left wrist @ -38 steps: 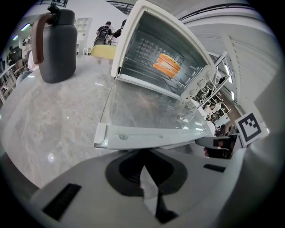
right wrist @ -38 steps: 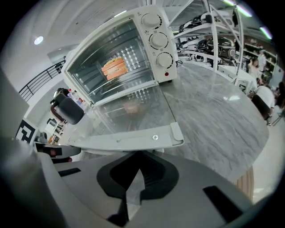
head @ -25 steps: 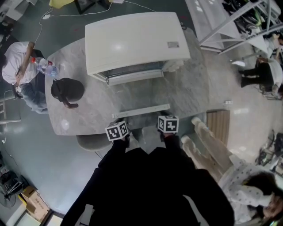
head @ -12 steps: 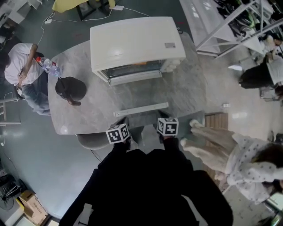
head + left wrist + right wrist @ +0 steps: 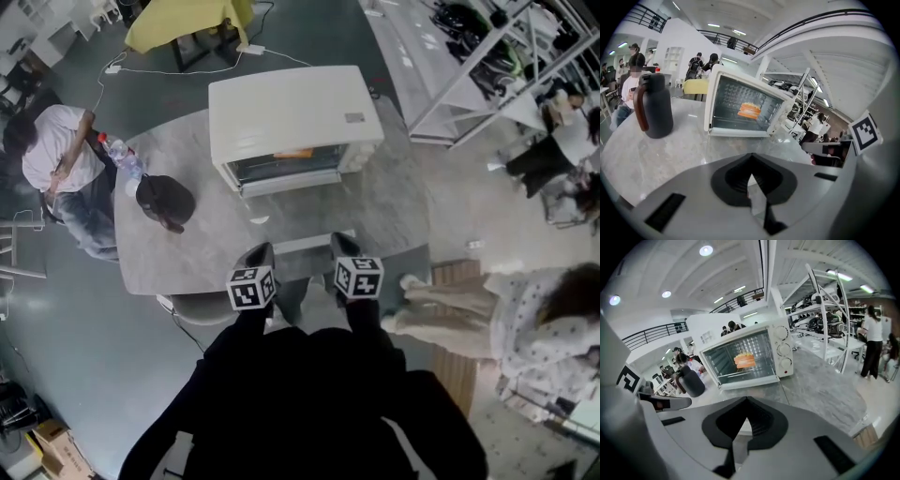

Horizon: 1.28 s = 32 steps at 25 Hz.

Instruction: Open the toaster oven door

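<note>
The toaster oven (image 5: 295, 127) sits on the marble table (image 5: 394, 202) with its glass door (image 5: 286, 167) closed. In front of it, well apart, the left gripper (image 5: 262, 249) and right gripper (image 5: 339, 240) hover with jaws pressed together, both empty; a black jug (image 5: 165, 200) stands beside the oven

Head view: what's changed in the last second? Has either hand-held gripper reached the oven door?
Mainly the view shifted: the toaster oven looks smaller and lower. The left hand-held gripper and right hand-held gripper stay shut, empty, by the near edge of the table, short of the door, which stays closed.
</note>
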Each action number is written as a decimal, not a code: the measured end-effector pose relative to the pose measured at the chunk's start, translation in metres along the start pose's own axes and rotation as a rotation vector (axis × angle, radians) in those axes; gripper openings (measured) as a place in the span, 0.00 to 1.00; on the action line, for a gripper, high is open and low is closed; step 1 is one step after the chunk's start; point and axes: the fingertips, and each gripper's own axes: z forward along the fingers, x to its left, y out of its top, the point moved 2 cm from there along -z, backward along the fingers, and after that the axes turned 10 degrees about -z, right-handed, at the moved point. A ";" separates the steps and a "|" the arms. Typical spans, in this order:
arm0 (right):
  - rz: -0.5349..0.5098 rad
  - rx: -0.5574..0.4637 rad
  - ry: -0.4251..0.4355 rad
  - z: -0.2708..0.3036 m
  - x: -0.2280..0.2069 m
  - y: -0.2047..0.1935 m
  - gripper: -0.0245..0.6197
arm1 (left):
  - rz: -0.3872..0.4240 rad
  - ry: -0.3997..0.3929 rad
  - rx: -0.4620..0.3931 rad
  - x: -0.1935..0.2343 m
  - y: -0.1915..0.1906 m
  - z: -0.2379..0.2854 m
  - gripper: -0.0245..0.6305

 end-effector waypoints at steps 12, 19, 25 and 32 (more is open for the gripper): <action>-0.017 -0.170 0.010 -0.033 0.019 0.066 0.04 | 0.021 -0.108 -0.160 -0.034 0.070 -0.047 0.04; -0.017 -0.256 0.022 -0.054 0.025 0.096 0.04 | 0.060 -0.146 -0.250 -0.052 0.101 -0.071 0.04; -0.034 -0.343 0.025 -0.070 0.027 0.122 0.04 | 0.104 -0.196 -0.333 -0.069 0.122 -0.087 0.04; -0.060 -0.408 0.032 -0.085 0.034 0.144 0.04 | 0.164 -0.200 -0.396 -0.078 0.136 -0.101 0.04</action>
